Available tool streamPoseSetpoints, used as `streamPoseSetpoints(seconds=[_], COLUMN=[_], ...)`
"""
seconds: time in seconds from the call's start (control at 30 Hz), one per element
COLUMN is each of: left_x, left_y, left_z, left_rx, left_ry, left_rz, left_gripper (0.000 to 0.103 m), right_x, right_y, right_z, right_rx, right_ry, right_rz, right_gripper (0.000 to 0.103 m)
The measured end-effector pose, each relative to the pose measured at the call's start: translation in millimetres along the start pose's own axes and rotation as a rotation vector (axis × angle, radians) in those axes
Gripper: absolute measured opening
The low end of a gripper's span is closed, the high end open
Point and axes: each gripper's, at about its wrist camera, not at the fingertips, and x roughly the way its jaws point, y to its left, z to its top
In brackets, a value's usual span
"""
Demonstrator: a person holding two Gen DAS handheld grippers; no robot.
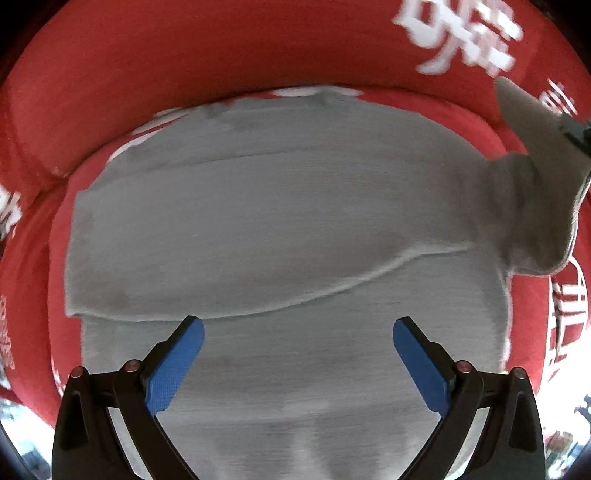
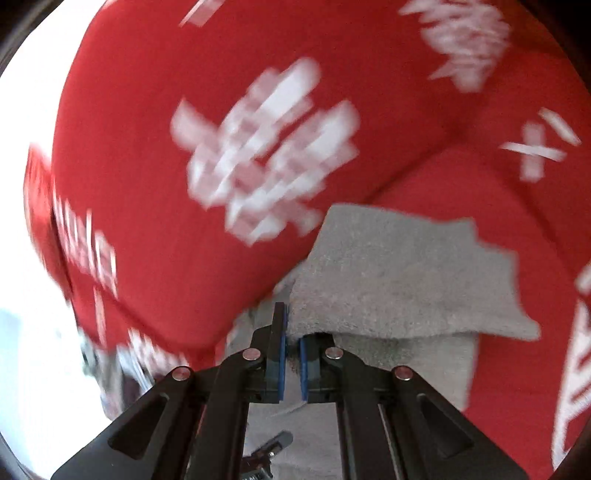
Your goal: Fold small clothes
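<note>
A red cloth [image 1: 229, 55] printed with white characters covers the surface under the work, with a padded red back rising behind it. In the left wrist view, white writing runs down the far left edge of this cloth, too blurred and bent by the lens to read. Next comes the grey garment [image 1: 280, 221], spread flat across the middle of the cloth, with a folded layer lying over its upper part and a raised seam curving across it. The left gripper [image 1: 298, 363] hangs above the garment's near portion, its jaws released and spread wide, the blue pads [image 1: 173, 365] clear of the fabric with nothing between them. Further right, one end of the garment [image 1: 532, 206] is lifted off the cloth in a bunched fold, rising toward the right edge, where a dark piece of the other tool shows. Above and below that, large white Chinese characters [image 1: 461, 33] stand on the red, smeared and not legible.

In the right wrist view, blurred white characters [image 2: 266, 151] sprawl across the red back at left and centre, unreadable. The right gripper [image 2: 291, 354] has its jaws clenched on a pinch of the grey garment [image 2: 399, 273], whose raised flap spreads out to the right of the fingers. More white strokes mark the red at far right.
</note>
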Motion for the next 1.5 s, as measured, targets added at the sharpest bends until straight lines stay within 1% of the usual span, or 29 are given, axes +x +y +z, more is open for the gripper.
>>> streamPoseSetpoints(seconds=[0.1, 0.17, 0.2, 0.27, 0.33, 0.37, 0.4, 0.43, 0.47, 0.5, 0.57, 0.6, 0.63, 0.67, 0.7, 0.73, 0.8, 0.9, 0.93, 1.0, 1.07, 1.1, 1.13, 1.2, 1.23, 1.27, 1.33, 1.4, 1.5], left_x=[-0.1, 1.0, 1.5, 2.3, 3.5, 4.0, 4.4, 4.7, 4.8, 4.7, 3.6, 0.6, -0.5, -3.1, -7.1, -10.4, -19.7, -25.9, -26.7, -27.7, -23.4, -17.5, -12.3, -1.2, 4.4, 10.6, 17.6, 24.7, 33.6], left_y=[27.6, 50.3, 60.8, 77.1, 92.8, 101.3, 107.2, 113.4, 118.3, 121.4, 128.3, 134.9, 137.2, 142.4, 150.4, 157.0, 178.2, 201.1, 205.5, 212.9, 216.0, 215.9, 213.6, 208.5, 204.3, 199.0, 190.5, 181.5, 176.7], left_z=[-2.8, -5.7, -7.4, -10.4, -13.6, -15.3, -16.1, -17.2, -17.9, -18.5, -18.5, -19.0, -16.9, -15.9, -14.9, -14.8, -14.5, -11.9, -10.7, -7.9, -6.1, -4.2, -4.2, -2.6, -2.3, -0.6, 1.8, 5.9, 11.5], left_rx=[-0.054, -0.101, -0.121, -0.151, -0.178, -0.192, -0.199, -0.208, -0.216, -0.220, -0.232, -0.238, -0.244, -0.252, -0.271, -0.289, -0.343, -0.376, -0.381, -0.384, -0.383, -0.384, -0.387, -0.396, -0.399, -0.399, -0.393, -0.385, -0.391], left_ry=[-0.004, -0.002, -0.001, -0.002, -0.002, -0.003, -0.003, -0.005, -0.008, -0.010, -0.017, -0.027, -0.035, -0.047, -0.064, -0.077, -0.117, -0.146, -0.150, -0.157, -0.147, -0.134, -0.122, -0.093, -0.083, -0.072, -0.062, -0.047, -0.030], left_rz=[0.023, 0.040, 0.046, 0.055, 0.062, 0.062, 0.062, 0.061, 0.057, 0.054, 0.044, 0.033, 0.022, 0.005, -0.023, -0.047, -0.126, -0.221, -0.232, -0.265, -0.292, -0.313, -0.329, -0.358, -0.374, -0.384, -0.395, -0.398, -0.372], left_gripper=[0.103, 0.103, 0.103, 0.103, 0.103, 0.103, 0.103, 0.103, 0.103, 0.103, 0.103, 0.103, 0.103, 0.103, 0.103, 0.103, 0.103, 0.103, 0.103, 0.103, 0.103, 0.103, 0.103, 0.103, 0.103, 0.103, 0.103, 0.103, 0.103], right_x=[51.4, 86.0, 108.1, 137.9, 151.7, 152.3, 146.5, 140.9, 133.1, 122.1, 106.6, 100.4, 98.6, 99.0, 101.7, 104.4, 114.6, 144.1, 149.6, 173.7, 193.0, 207.4, 216.2, 222.3, 216.6, 207.2, 188.2, 165.9, 131.8], right_y=[30.1, 39.1, 40.7, 39.9, 32.9, 28.6, 23.6, 21.3, 18.6, 16.1, 13.0, 6.4, 1.7, -2.1, 0.5, 7.3, 35.1, 94.0, 103.9, 128.4, 135.4, 136.7, 134.7, 129.4, 125.6, 120.2, 107.1, 89.2, 60.3], right_z=[-22.4, -40.3, -52.3, -73.0, -86.8, -90.0, -89.9, -89.1, -87.7, -85.2, -80.3, -77.5, -75.4, -72.5, -67.3, -63.5, -60.5, -71.7, -74.8, -96.0, -113.0, -122.6, -128.5, -140.2, -142.0, -140.1, -134.2, -127.3, -116.5], right_rx=[-0.087, -0.103, -0.098, -0.102, -0.087, -0.062, -0.016, 0.018, 0.051, 0.080, 0.119, 0.167, 0.205, 0.241, 0.239, 0.210, 0.077, -0.194, -0.259, -0.410, -0.470, -0.495, -0.506, -0.511, -0.490, -0.451, -0.378, -0.308, -0.195], right_ry=[0.111, 0.193, 0.253, 0.337, 0.380, 0.378, 0.352, 0.339, 0.314, 0.267, 0.192, 0.157, 0.140, 0.127, 0.120, 0.115, 0.129, 0.208, 0.235, 0.300, 0.370, 0.426, 0.459, 0.505, 0.503, 0.496, 0.487, 0.468, 0.417], right_rz=[-0.013, -0.020, -0.041, -0.109, -0.170, -0.174, -0.148, -0.136, -0.127, -0.131, -0.164, -0.172, -0.180, -0.198, -0.211, -0.214, -0.203, -0.149, -0.149, -0.168, -0.166, -0.182, -0.205, -0.248, -0.233, -0.205, -0.177, -0.164, -0.198], right_gripper=[0.006, 0.006, 0.006, 0.010, 0.011, 0.012, 0.015, 0.028, 0.045, 0.048, 0.048, 0.048, 0.042, 0.018, 0.008, 0.007, 0.006, 0.006, 0.006, 0.006, 0.007, 0.007, 0.012, 0.014, 0.018, 0.031, 0.048, 0.047, 0.048])
